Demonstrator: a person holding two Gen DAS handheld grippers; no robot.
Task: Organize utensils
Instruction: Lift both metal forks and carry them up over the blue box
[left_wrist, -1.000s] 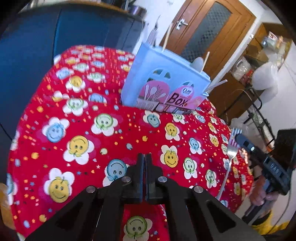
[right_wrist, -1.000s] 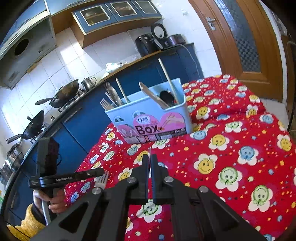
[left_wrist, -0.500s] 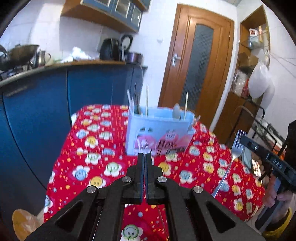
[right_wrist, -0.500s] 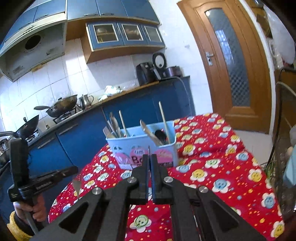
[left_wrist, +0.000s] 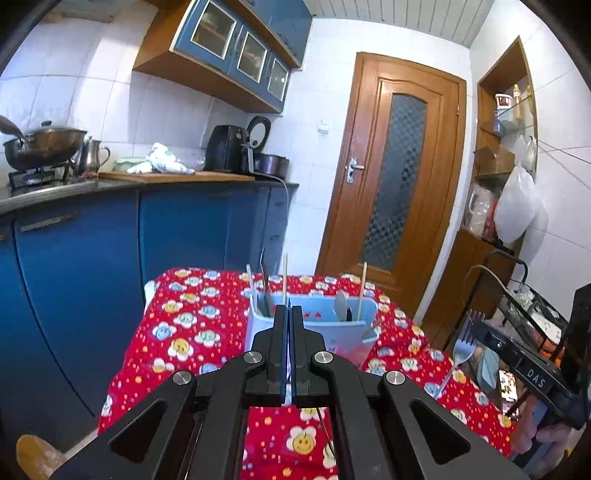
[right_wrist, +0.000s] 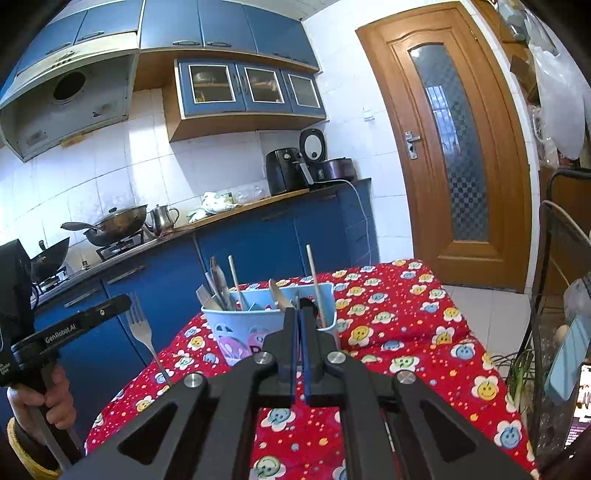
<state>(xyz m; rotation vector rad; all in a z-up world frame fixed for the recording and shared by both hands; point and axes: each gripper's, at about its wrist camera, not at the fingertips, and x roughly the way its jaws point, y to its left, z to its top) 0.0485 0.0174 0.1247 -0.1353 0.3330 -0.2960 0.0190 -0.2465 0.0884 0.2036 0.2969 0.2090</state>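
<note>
Both claws are pressed together, tines pointing up: the left claw (left_wrist: 288, 310) pinches a fork (right_wrist: 142, 328), the right claw (right_wrist: 297, 310) a second fork (left_wrist: 461, 347). Just beyond their tips, a blue utensil box (left_wrist: 325, 326) stands on the red tablecloth (left_wrist: 192, 332).

1. One light-blue utensil box (right_wrist: 258, 325) on the bench.
2. Two forks (right_wrist: 142, 332) (left_wrist: 461, 347), one held in each tool.
3. Two tools (left_wrist: 288, 314) (right_wrist: 297, 317), both clamped.
4. Two woks (right_wrist: 118, 223) (right_wrist: 48, 258) on the stove.
5. One metal kettle (right_wrist: 162, 218).
</note>
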